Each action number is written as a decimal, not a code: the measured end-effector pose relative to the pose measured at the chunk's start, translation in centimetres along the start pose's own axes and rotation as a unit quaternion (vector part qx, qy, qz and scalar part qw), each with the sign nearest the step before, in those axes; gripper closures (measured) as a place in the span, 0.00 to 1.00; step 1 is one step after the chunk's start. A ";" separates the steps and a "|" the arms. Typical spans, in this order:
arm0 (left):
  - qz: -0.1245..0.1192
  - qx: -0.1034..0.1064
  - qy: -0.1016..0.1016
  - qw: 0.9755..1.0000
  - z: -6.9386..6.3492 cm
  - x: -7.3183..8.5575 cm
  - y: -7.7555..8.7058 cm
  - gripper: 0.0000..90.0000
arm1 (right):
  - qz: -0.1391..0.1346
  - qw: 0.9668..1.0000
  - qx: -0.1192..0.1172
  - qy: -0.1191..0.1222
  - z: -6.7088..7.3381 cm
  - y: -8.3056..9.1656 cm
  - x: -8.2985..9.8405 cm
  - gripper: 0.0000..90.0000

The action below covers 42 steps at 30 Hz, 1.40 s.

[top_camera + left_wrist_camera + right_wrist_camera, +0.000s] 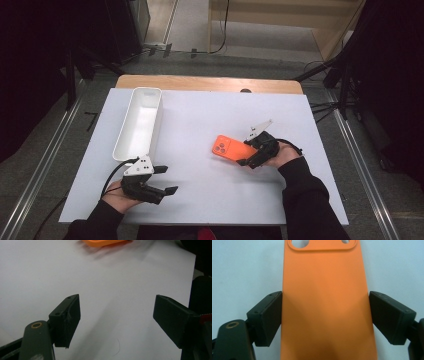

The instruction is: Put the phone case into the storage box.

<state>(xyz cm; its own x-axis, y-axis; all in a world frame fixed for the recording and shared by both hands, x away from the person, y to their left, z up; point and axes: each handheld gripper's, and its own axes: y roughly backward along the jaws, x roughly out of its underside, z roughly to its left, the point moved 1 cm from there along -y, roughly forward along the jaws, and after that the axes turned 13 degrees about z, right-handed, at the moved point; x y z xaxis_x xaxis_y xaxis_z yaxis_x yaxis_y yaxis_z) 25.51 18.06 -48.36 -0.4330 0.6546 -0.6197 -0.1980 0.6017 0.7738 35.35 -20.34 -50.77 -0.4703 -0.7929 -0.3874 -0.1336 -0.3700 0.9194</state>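
An orange phone case [231, 148] lies right of the middle of the white sheet, camera cut-outs pointing left. My right gripper [246, 152] holds its near end. In the right gripper view both black pads [268, 317] press the long edges of the case [324, 290], one on each side. Whether the case rests on the sheet or hangs just above it I cannot tell. My left gripper [169, 179] sits at the front left of the sheet, jaws wide apart with nothing between them [116, 315]. The case's edge [105, 242] shows at the top of that view.
A long white tray [125, 122] stands at the back left of the sheet, end pointing away from me, with nothing inside it. The white sheet [200, 195] covers a wooden table [210, 82]. Dark stands and cables flank the table on both sides.
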 end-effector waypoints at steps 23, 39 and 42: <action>0.000 0.018 0.014 1.000 0.1 -0.3 0.0 0.25 | -0.054 0.993 -0.071 -0.081 -0.1 1.7 -0.7 0.16; -0.010 0.060 0.060 0.996 0.1 -2.6 -0.5 0.25 | -0.083 0.978 -0.094 -0.165 1.1 2.3 0.2 0.16; -0.001 0.068 0.073 0.995 0.0 -3.2 -0.6 0.25 | -0.097 0.976 -0.087 -0.176 1.6 2.7 0.3 0.16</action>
<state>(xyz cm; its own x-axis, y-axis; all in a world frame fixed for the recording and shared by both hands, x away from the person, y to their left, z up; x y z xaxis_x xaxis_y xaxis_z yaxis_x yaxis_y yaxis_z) 27.02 15.64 -46.84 -0.5584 0.5850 -0.5883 -0.0833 0.6660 0.7413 33.49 -20.82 -48.31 -0.7259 -0.4946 -0.4779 -0.1147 -0.5980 0.7932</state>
